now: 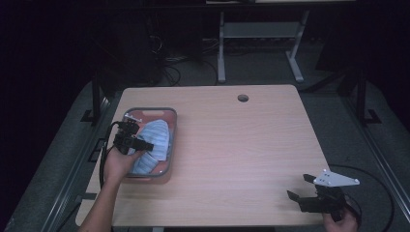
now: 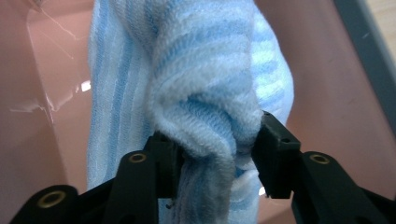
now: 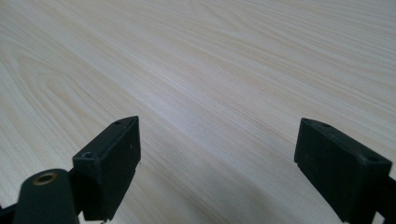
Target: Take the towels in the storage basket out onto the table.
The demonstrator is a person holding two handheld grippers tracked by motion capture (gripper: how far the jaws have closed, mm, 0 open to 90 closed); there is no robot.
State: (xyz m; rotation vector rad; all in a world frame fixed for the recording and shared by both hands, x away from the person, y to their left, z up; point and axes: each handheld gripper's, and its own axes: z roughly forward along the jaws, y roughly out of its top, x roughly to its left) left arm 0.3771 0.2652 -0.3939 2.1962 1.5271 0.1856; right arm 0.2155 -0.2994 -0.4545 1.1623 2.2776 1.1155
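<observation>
1. Two risks I see. My left gripper [image 2: 212,140] pinches only one fold of the striped blue cloth [image 2: 187,84], which lies in the pink basin [image 1: 170,140]. The fold can slip out when I lift.
2. The basin may come up with the cloth.
3. My right gripper [image 3: 217,163] stands open over the table [image 3: 210,56], too far away to steady the basin.
</observation>
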